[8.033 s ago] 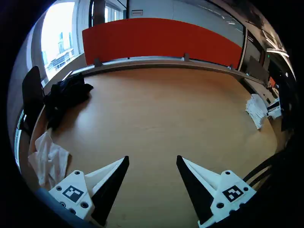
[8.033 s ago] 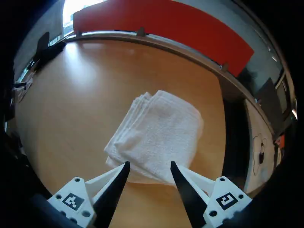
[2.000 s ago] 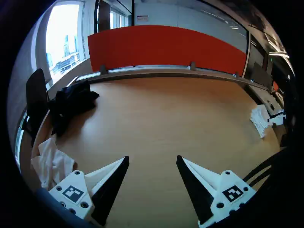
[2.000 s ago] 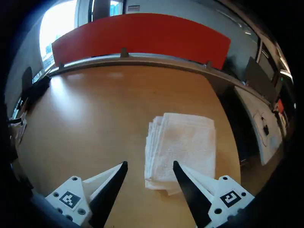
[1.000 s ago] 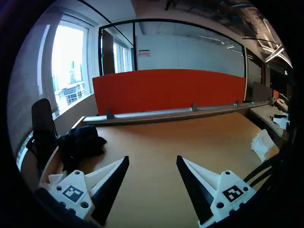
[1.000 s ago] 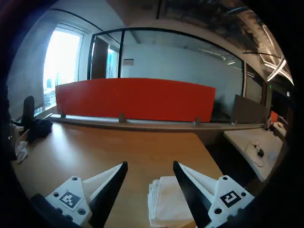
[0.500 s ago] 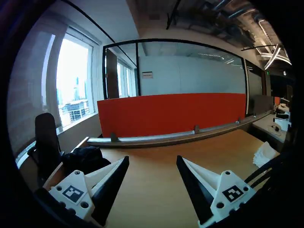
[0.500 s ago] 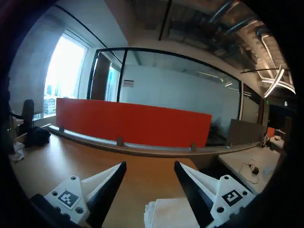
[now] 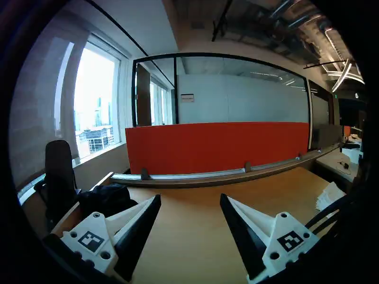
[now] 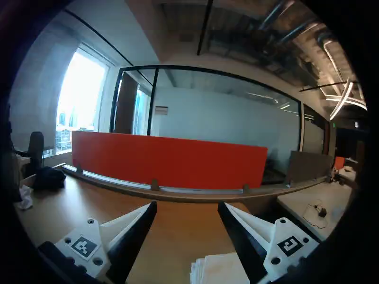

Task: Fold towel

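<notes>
A folded white towel (image 10: 219, 270) lies on the wooden table (image 10: 180, 232), low between the fingers of my right gripper (image 10: 187, 204), which is open and holds nothing. The same folded towel (image 9: 329, 195) appears at the table's right edge in the left gripper view. My left gripper (image 9: 190, 198) is open too, held level above the bare table (image 9: 194, 222), with nothing between its fingers. Both cameras look out across the room rather than down.
An orange divider panel (image 9: 218, 144) runs along the table's far edge. A heap of dark clothing (image 9: 106, 199) and a black chair (image 9: 59, 165) are at the left. A crumpled white cloth (image 10: 23, 196) lies far left. Another desk (image 10: 312, 208) stands at the right.
Both grippers have tilted up from the table to face the room. The folded towel has slid to the bottom of the right gripper view. Both stay open.
</notes>
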Demonstrator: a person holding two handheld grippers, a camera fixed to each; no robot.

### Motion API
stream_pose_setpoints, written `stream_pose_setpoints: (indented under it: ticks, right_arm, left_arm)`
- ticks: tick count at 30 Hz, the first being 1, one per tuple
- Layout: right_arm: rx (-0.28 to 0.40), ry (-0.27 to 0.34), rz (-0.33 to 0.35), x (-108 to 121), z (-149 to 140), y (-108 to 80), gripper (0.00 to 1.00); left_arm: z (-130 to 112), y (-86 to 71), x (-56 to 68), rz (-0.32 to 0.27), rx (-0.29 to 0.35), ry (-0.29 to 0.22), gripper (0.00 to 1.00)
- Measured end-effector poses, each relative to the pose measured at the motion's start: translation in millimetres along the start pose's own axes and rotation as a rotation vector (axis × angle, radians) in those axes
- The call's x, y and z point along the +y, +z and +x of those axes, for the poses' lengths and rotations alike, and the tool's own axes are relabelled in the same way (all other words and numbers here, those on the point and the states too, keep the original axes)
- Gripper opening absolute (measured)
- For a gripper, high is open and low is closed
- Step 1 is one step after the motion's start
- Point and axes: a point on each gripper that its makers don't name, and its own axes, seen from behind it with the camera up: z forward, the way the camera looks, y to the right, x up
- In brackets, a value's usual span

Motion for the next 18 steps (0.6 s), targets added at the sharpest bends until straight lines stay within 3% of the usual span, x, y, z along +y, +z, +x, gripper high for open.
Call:
stream_pose_setpoints:
  ticks: [9, 18]
  right_arm:
    - [0.009, 0.031, 0.019, -33, 4, 2.2, 1.00]
    - [0.024, 0.049, 0.043, -67, 7, 2.6, 0.99]
  left_arm:
    - [-8, 0.7, -7.1, 0.012, 0.007, -0.040, 0.92]
    - [-16, 1.9, -11.3, 0.004, 0.026, -0.046, 0.92]
